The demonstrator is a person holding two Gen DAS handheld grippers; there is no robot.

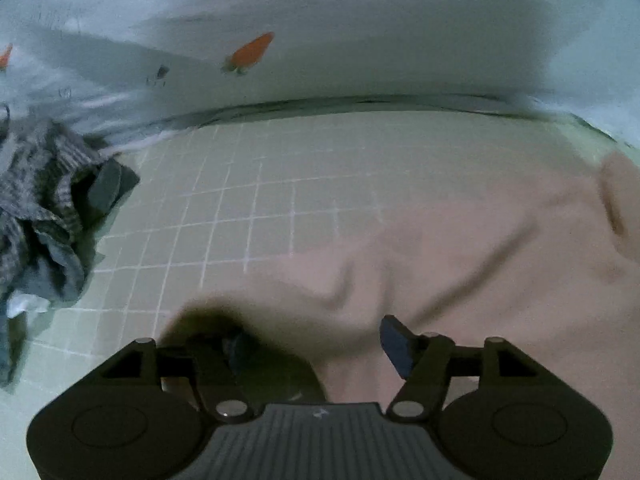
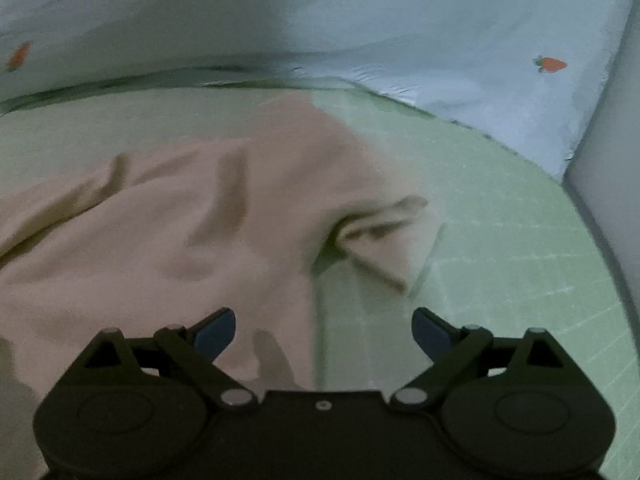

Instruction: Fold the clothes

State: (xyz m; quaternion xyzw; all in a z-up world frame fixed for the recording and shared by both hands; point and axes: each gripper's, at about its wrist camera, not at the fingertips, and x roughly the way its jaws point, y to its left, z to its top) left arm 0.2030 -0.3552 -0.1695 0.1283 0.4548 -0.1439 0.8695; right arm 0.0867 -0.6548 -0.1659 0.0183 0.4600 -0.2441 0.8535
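Both views are blurred, yet the main layout reads clearly. Spread over a pale green gridded mat (image 1: 248,184) lies a pink garment (image 1: 460,264), wrinkled and loosely flattened; in the right wrist view the same pink garment (image 2: 168,232) covers the left and middle of the mat (image 2: 500,220), with one sleeve (image 2: 384,240) sticking out toward the right. The left hand-held gripper (image 1: 316,350) hangs just above the near edge of the cloth with its jaws apart and no fabric pinched between them; its left finger is lost in shadow. The right hand-held gripper (image 2: 324,332) stands with its jaws wide, over the garment's right border, nothing clamped. A heap of grey striped clothes (image 1: 48,208) sits at the mat's left side. Behind the mat lies a light blue sheet (image 2: 440,40) printed with small orange carrots (image 1: 250,54).
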